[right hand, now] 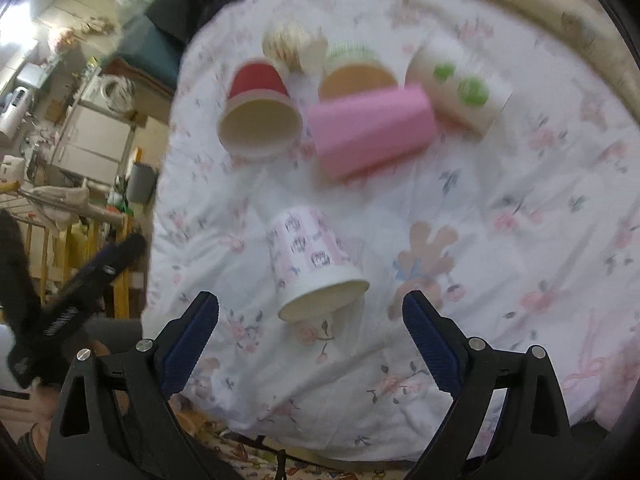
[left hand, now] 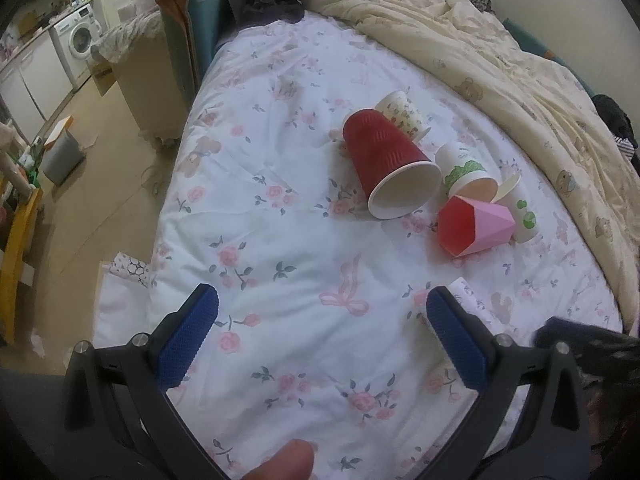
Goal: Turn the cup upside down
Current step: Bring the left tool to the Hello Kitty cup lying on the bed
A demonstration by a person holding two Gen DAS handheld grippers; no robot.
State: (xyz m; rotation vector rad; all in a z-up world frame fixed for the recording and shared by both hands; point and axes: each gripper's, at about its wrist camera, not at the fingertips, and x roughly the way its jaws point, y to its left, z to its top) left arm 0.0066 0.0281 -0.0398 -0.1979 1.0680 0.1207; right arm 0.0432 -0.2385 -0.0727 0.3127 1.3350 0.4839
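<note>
Several paper cups lie on their sides on a floral bed quilt (left hand: 280, 240). In the right wrist view a white cup with pink and dark print (right hand: 312, 264) lies nearest, its mouth toward my open right gripper (right hand: 310, 318), just beyond the fingertips. Behind it lie a red cup (right hand: 258, 116), a pink cup (right hand: 372, 128), a green-spotted cup (right hand: 460, 88) and two more. In the left wrist view my left gripper (left hand: 322, 312) is open and empty, well short of the red cup (left hand: 390, 164) and the pink faceted cup (left hand: 474, 224).
A cream duvet (left hand: 500, 60) is bunched along the far right of the bed. The bed's left edge drops to the floor, where a grey bin (left hand: 62, 156) and yellow wooden frame (left hand: 20, 236) stand. My left gripper shows at the left of the right wrist view (right hand: 80, 292).
</note>
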